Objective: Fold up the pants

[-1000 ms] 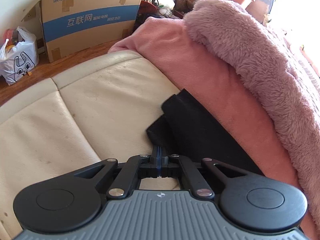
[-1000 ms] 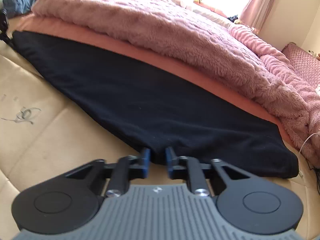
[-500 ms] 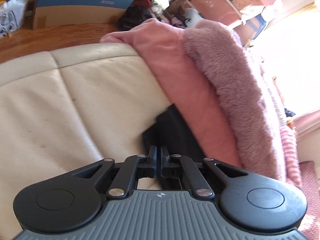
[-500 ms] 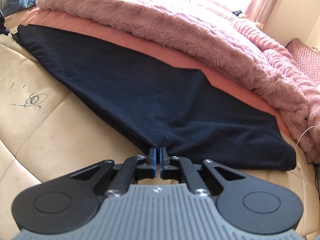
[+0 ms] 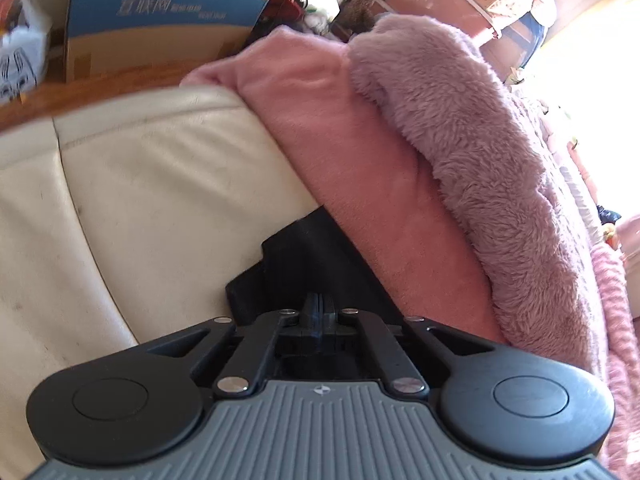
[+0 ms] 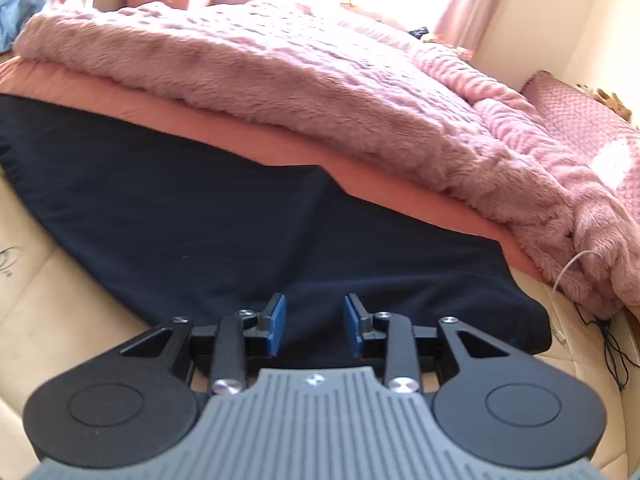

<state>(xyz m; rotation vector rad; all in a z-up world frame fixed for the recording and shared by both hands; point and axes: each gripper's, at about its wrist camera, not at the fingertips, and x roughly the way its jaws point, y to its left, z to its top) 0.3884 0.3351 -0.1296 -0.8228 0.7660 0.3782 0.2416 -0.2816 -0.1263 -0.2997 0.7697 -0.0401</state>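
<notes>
Right hand-held gripper (image 6: 315, 326) has just let go: jaws were pinched on the near edge of the pants (image 6: 224, 216) half a second ago, have just been opening, blue pads now stand apart with dark cloth showing behind the gap, nothing pressed between them. My read: fold placed, this end released.

Left hand-held gripper (image 5: 319, 312) is clenched tight at the far end of the pants; dark fabric lies right under its tips, can't tell if any is pinched.

Landmark = cream leather sofa seat (image 6: 60, 308). Pants lie flat on it, long tapered slab, matte black knit, edges clean. Behind the pants: smooth salmon-pink blanket (image 6: 280, 148), touching their far edge. On top of that, a shaggy mauve fleece (image 6: 280, 68), deep pile. Thin white cable (image 6: 568, 268) off the seat's right end.
</notes>
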